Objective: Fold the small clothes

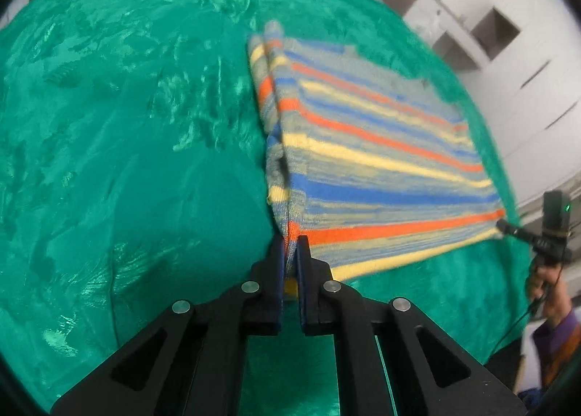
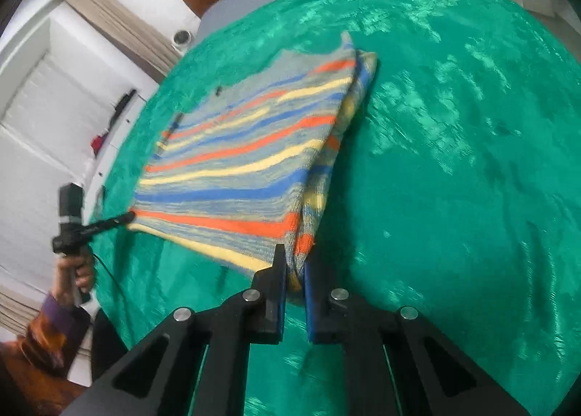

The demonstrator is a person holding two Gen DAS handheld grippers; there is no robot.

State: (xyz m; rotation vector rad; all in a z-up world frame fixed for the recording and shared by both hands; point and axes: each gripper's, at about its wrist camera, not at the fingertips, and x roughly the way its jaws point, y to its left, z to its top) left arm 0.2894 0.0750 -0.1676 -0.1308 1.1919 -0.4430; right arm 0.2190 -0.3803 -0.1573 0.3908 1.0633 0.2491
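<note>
The green plush blanket covers the bed under everything, and it grips knit, so I should carry the garment over it, not drag it. Above it hangs the striped knit garment, already doubled by the look of its layered side edge, its near hem lifted off the blanket and stretched between my two hands while the far end seems to rest on the bed. My left tongs are clenched on the near left corner of the hem, cloth pinched between the pads. My right tongs are clamped on the opposite corner the same way.

To do this fold well, I judge I must keep the hem taut and level, move both corners forward together, and lay them square onto the far edge so the stripes line up. If one hand lags, the layers will skew. Only once the cloth lies flat should I let go.
</note>
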